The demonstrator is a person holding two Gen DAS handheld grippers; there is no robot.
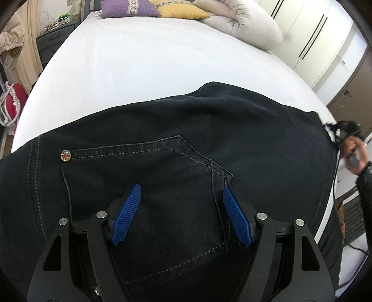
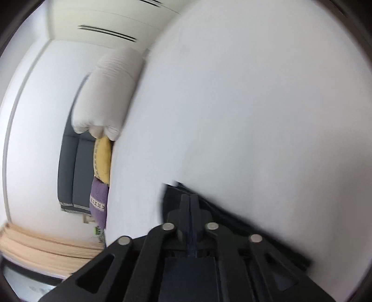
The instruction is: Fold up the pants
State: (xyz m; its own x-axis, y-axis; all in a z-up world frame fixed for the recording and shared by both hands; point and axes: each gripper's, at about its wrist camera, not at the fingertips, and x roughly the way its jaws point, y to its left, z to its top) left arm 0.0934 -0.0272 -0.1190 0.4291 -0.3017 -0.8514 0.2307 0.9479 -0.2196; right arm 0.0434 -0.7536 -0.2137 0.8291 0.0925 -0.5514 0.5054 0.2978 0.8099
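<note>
The dark pants (image 1: 186,151) lie spread on the white bed (image 1: 139,69), directly under and ahead of the left hand-held gripper (image 1: 182,195), which hovers with its blue pads (image 1: 130,209) spread wide over the back pocket (image 1: 144,185), holding nothing. The right hand-held gripper (image 2: 190,202) has its jaws pressed together; dark cloth shows just beyond its tips, and in the left view the person's hand (image 1: 355,153) sits at the far right end of the pants. So it seems to pinch an edge there, though motion blur keeps that from being certain.

Main risk, as I judge it: the right side lifts or swings while the left has no grip. The fabric would then drag unevenly, bunch around the pocket, or slide toward the mattress edge to the right of the left hand-held gripper, where the pants already hang close to the drop. A thin pinch on denim could also slip out mid-fold. If the left closes straight down here, it may catch only the pocket layer instead of the full thickness.

Room is generous ahead of the left hand-held gripper: bare sheet runs well forward to the pillows (image 1: 139,9) and rolled duvet (image 1: 244,23). To its left the bed ends near a dresser (image 1: 55,41); to its right the edge is near, with a cable (image 1: 337,185) trailing below.
</note>
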